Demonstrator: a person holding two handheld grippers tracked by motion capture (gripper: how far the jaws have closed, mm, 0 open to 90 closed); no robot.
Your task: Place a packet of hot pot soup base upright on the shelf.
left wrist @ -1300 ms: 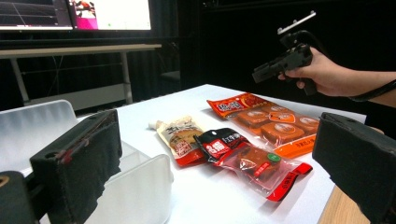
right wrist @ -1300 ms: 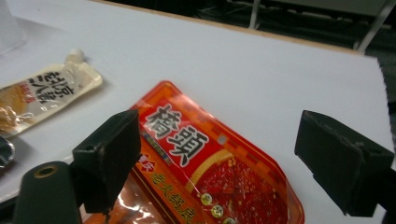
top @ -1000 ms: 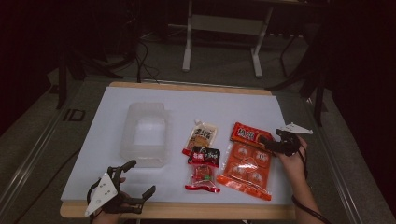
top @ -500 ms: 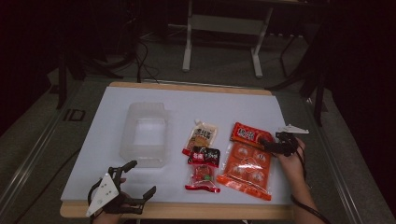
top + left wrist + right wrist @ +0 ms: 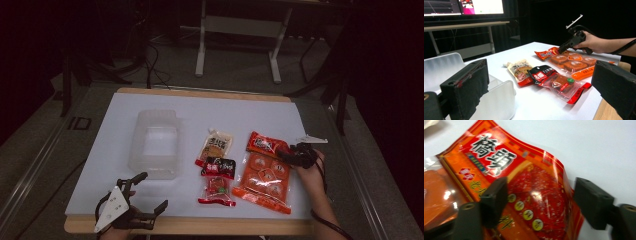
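Red pouch (image 5: 524, 195) lies flat on the white table (image 5: 300, 115), at the far right of the snack group, its near edge resting over the far end of the orange tray pack (image 5: 265, 182). Large black characters reading 橋頭 stand on the pouch's red panel in the right gripper view; smaller yellow roundels with single characters run below, too blurred to read. Right gripper (image 5: 289, 155) is over the pouch with one jaw above its printed face and the other just past its right edge; the jaws have just been closing but stand apart, pads not pressing on the pouch. Left gripper (image 5: 150, 192) rests at the near left table edge, jaws wide apart and holding nothing. Clear tub (image 5: 154, 145) sits left of centre. Tan packet (image 5: 216, 145) and black-headed packet (image 5: 218, 181) lie between tub and tray pack; their lettering is too small to read.
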